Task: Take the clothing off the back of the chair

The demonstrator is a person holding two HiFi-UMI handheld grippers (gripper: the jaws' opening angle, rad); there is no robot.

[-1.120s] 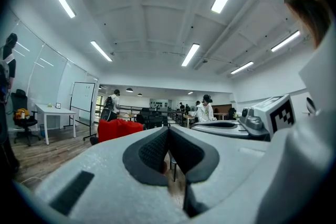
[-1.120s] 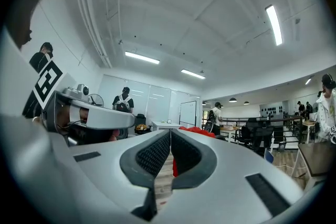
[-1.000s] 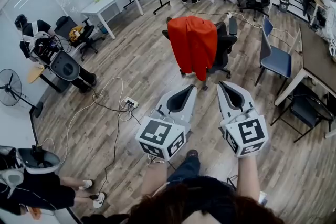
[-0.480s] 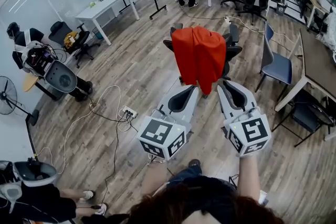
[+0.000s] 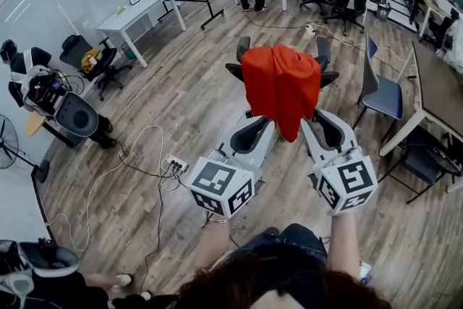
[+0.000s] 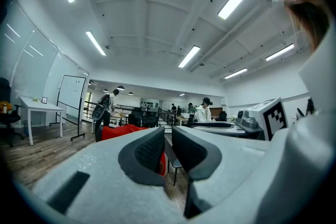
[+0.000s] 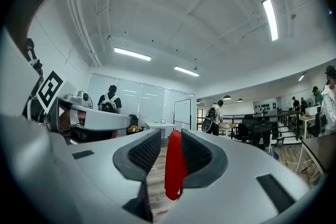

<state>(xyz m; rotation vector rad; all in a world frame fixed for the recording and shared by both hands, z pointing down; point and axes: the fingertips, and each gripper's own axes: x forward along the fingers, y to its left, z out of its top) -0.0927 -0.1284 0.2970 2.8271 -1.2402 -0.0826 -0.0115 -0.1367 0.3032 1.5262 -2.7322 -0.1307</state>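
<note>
Head view: the red clothing [image 5: 281, 87] hangs over the back of the black chair [image 5: 323, 53] — much nearer the person than a second ago, its lower edge now level with the tips of the left gripper [image 5: 255, 130] and right gripper [image 5: 325, 128]
Left gripper view: jaws a narrow slit apart with nothing in it; the clothing [image 6: 118, 131] shows low, past the left-hand jaw
Right gripper view: jaws spread, a strip of the red cloth [image 7: 174, 165] seen in the gap, seemingly beyond the jaws and not pinched
Meaning for the task: the walk-up looks done — the garment is within reach, but gripping and lifting have not yet begun
</note>
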